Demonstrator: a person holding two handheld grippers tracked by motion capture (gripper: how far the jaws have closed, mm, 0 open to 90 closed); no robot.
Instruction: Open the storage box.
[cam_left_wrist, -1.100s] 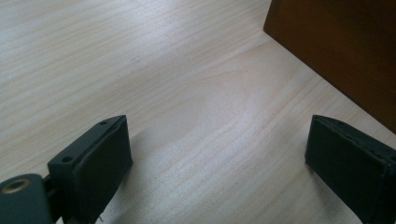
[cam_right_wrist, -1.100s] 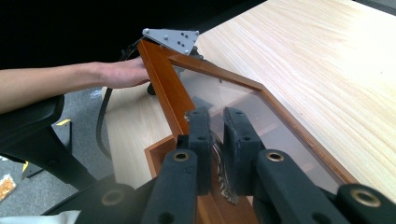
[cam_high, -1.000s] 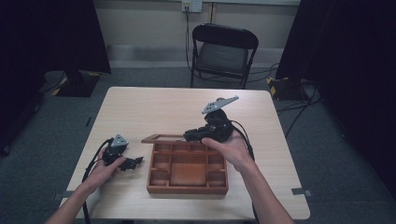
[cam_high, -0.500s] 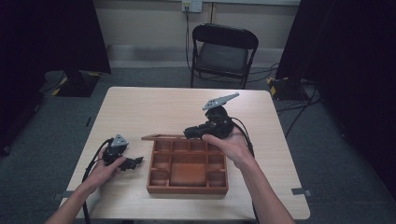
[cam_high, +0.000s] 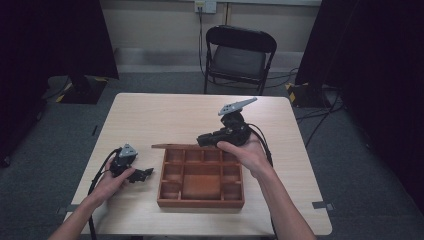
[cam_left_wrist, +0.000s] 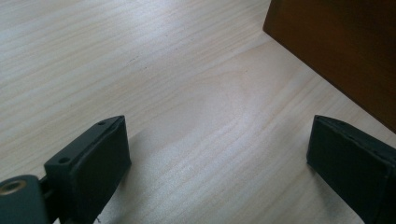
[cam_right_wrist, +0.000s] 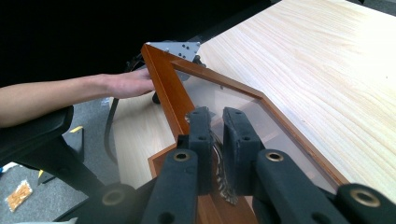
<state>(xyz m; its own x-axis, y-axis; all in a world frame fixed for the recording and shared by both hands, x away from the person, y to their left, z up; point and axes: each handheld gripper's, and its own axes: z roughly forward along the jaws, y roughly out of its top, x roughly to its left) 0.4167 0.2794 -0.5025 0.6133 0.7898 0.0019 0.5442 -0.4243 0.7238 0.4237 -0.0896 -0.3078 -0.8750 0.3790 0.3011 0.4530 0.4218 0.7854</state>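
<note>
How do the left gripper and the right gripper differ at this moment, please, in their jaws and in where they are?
The left gripper has its jaws wide apart with bare table between them; the right gripper has its jaws shut on the lid of the wooden box, gripping its frame. The left gripper lies low on the table beside the box; the right gripper is raised at the box's far edge, holding the glazed lid up. Both are black and hand-held.
</note>
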